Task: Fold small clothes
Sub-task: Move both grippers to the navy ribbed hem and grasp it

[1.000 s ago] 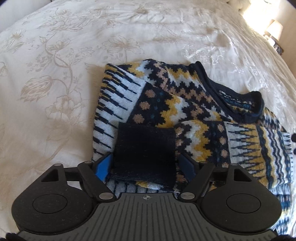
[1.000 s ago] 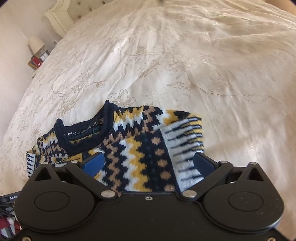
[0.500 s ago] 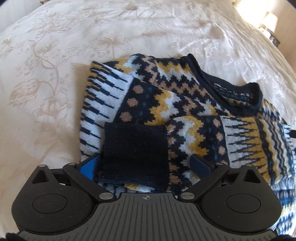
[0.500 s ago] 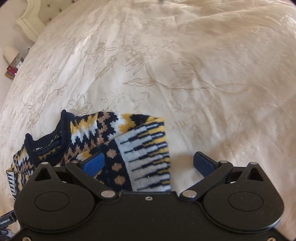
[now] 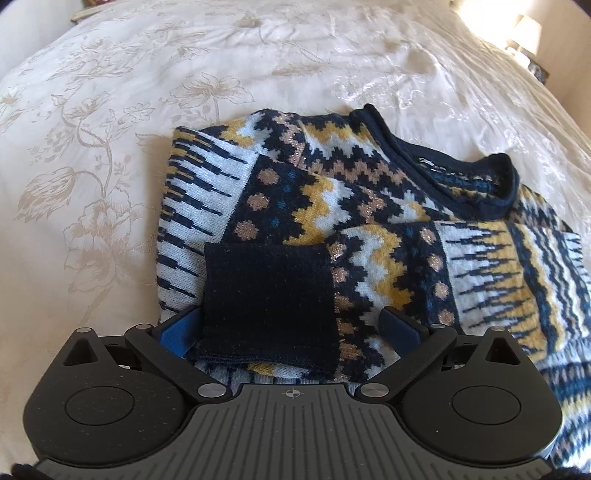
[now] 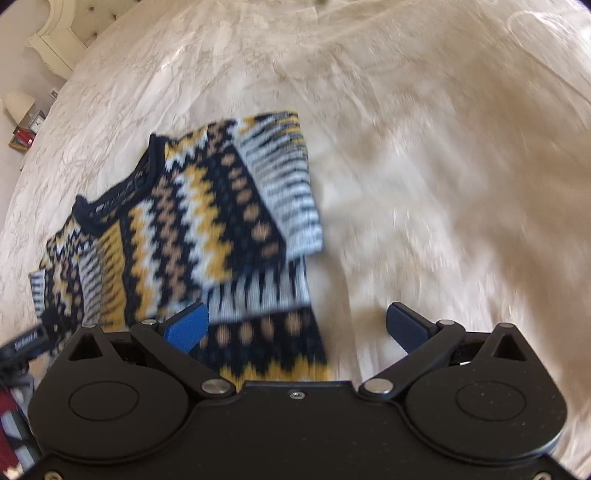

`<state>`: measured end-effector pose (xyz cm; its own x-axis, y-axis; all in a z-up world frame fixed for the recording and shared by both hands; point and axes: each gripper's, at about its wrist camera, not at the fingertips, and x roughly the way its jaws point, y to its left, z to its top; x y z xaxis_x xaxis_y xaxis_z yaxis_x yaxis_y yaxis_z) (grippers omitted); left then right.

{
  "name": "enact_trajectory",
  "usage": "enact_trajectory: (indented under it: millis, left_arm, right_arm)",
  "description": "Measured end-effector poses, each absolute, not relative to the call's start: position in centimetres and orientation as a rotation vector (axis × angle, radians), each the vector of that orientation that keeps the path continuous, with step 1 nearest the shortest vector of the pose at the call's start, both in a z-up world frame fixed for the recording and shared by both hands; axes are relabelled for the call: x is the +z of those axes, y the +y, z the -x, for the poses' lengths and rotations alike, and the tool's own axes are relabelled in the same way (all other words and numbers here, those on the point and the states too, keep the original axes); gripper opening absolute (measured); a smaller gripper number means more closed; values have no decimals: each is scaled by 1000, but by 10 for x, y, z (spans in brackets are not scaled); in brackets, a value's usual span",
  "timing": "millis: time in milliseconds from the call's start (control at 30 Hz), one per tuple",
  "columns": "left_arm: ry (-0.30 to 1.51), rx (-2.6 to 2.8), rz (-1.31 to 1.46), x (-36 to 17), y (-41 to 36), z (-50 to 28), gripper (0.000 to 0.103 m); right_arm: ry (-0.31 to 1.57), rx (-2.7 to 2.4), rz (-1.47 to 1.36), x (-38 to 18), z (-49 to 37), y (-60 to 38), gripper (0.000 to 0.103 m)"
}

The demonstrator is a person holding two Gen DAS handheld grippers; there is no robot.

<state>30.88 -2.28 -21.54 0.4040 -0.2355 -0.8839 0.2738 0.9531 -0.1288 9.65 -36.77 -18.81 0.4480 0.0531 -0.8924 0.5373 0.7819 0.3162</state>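
Note:
A small knit sweater [image 5: 332,206] patterned in navy, white and mustard lies on the cream bedspread [image 5: 110,110], both sleeves folded in across the chest. The navy cuff [image 5: 269,299] of one sleeve lies between the fingers of my left gripper [image 5: 290,325], which is open and low over the sweater. The sweater also shows in the right wrist view [image 6: 192,229], blurred. My right gripper [image 6: 295,325] is open and empty over the sweater's lower right edge.
The floral bedspread [image 6: 443,147] stretches wide around the sweater. A bedside lamp [image 5: 526,29] stands at the far right. A headboard [image 6: 62,40], a lamp and a nightstand [image 6: 22,122] sit at the far left in the right wrist view.
My left gripper has stayed open near the cuff, shifting slightly. My right gripper swung right off the sweater, then pulled back toward its lower edge; its view is now blurred with motion.

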Motion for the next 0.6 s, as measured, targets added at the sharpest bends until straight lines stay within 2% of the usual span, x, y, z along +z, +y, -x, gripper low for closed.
enact_trajectory:
  millis: [33, 67, 100, 400, 600]
  left_arm:
    - [1105, -329, -36, -213, -20, -308, 100]
    - [1095, -335, -38, -210, -17, -305, 92]
    - [1087, -343, -45, -207, -14, -301, 88]
    - [991, -386, -107, -177, 34, -237, 88]
    - [1001, -335, -57, -169, 67, -181, 88]
  right_arm:
    - [1082, -323, -629, -188, -90, -364, 103]
    - [1084, -321, -630, -187, -83, -360, 103]
    - [1087, -319, -631, -187, -77, -356, 103]
    - [1124, -278, -660, -194, -19, -324, 102]
    - [1171, -204, -665, -202, 8, -309, 103]
